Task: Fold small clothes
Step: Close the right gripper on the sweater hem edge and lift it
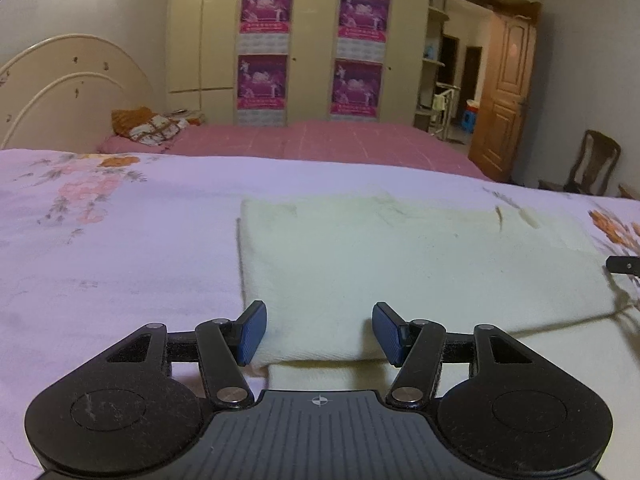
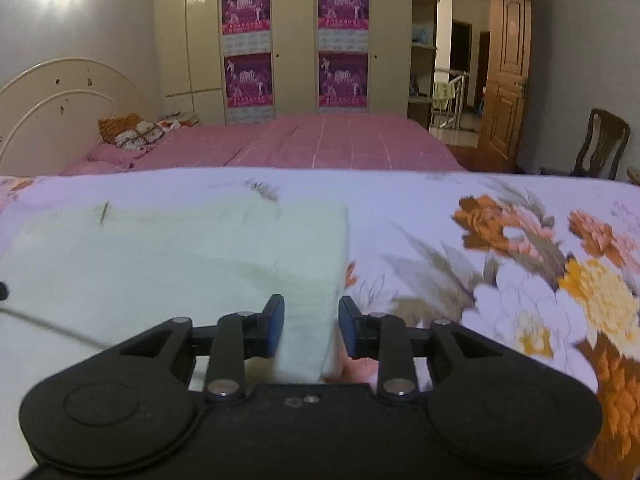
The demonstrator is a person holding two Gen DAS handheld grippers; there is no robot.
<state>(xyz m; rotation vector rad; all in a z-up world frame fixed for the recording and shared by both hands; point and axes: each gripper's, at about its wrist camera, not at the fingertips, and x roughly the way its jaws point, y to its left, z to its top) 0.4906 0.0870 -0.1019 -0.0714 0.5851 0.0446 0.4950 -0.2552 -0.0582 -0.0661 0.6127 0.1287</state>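
A pale cream folded cloth lies flat on the floral bedsheet. My left gripper hovers over the cloth's near left corner, its blue pads wide apart and the cloth's front edge lying between them. In the right wrist view the same cloth fills the left half. My right gripper straddles its near right corner. A strip of the cloth runs between the narrowly parted pads, which do not visibly pinch it. A black tip of the right gripper shows at the left view's right edge.
A thin loose thread trails from the cloth. Beyond the sheet lies a pink bed cover with pillows by a white headboard. A wardrobe with purple posters, an open wooden door and a chair stand behind.
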